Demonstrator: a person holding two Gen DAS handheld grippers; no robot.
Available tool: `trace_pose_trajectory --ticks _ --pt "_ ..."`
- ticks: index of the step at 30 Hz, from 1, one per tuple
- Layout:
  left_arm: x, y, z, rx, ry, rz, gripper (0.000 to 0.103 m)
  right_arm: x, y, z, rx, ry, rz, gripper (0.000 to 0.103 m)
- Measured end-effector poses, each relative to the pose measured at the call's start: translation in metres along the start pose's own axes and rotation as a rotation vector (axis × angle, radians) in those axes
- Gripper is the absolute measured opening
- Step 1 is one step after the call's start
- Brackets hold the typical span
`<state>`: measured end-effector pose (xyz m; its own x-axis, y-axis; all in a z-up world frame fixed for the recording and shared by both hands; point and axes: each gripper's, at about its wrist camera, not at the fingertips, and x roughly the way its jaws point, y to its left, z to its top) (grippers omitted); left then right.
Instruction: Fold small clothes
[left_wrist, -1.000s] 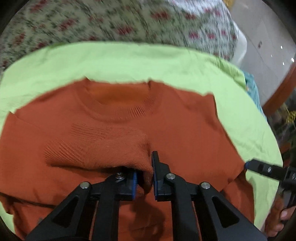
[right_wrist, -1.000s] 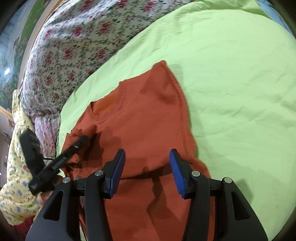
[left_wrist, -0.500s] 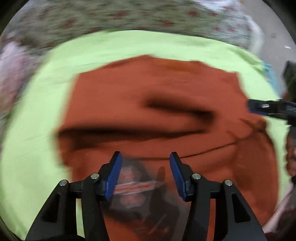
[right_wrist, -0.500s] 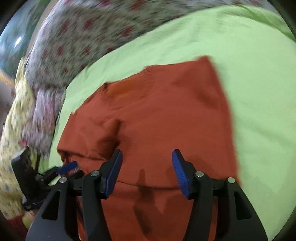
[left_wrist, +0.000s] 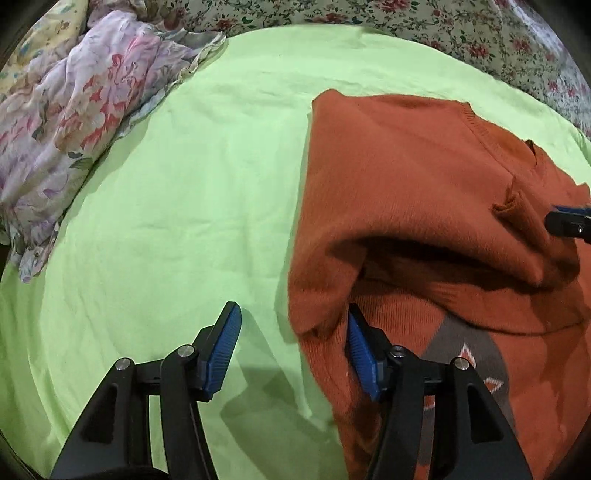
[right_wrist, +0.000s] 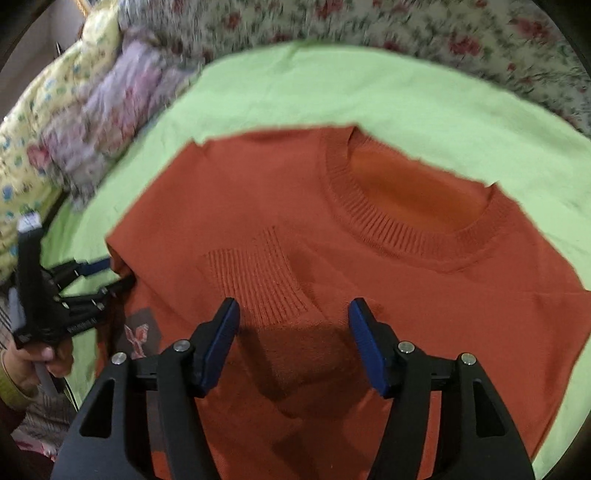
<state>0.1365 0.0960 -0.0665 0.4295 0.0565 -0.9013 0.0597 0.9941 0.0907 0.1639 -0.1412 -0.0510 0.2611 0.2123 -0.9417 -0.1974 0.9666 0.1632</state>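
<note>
A small rust-orange knit sweater (right_wrist: 369, 258) lies on a light green sheet (right_wrist: 369, 85), collar away from me, one sleeve folded across its chest with the ribbed cuff (right_wrist: 258, 280) near the middle. My right gripper (right_wrist: 293, 343) is open just above that folded sleeve. In the left wrist view the sweater (left_wrist: 424, 192) fills the right side, its folded left edge bulging up. My left gripper (left_wrist: 291, 347) is open at that edge, its right finger (left_wrist: 362, 354) against the cloth. It also shows in the right wrist view (right_wrist: 74, 280).
A pale floral cloth (left_wrist: 74, 110) lies crumpled at the sheet's far left. A flowered bedspread (left_wrist: 443, 26) runs behind the sheet. The right gripper's tip (left_wrist: 569, 221) shows at the right edge of the left wrist view.
My left gripper let go of the folded sleeve, opened and swung left to the sweater's left edge. My right gripper moved left over the sweater's middle, still open.
</note>
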Motion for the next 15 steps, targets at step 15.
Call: trace_pose_trajectory --ticks 15 --pt "0.009 -0.009 0.012 0.012 -0.014 0.024 0.056 -0.110 -0.144 -0.113 0.809 -0.377 -0.065 0.002"
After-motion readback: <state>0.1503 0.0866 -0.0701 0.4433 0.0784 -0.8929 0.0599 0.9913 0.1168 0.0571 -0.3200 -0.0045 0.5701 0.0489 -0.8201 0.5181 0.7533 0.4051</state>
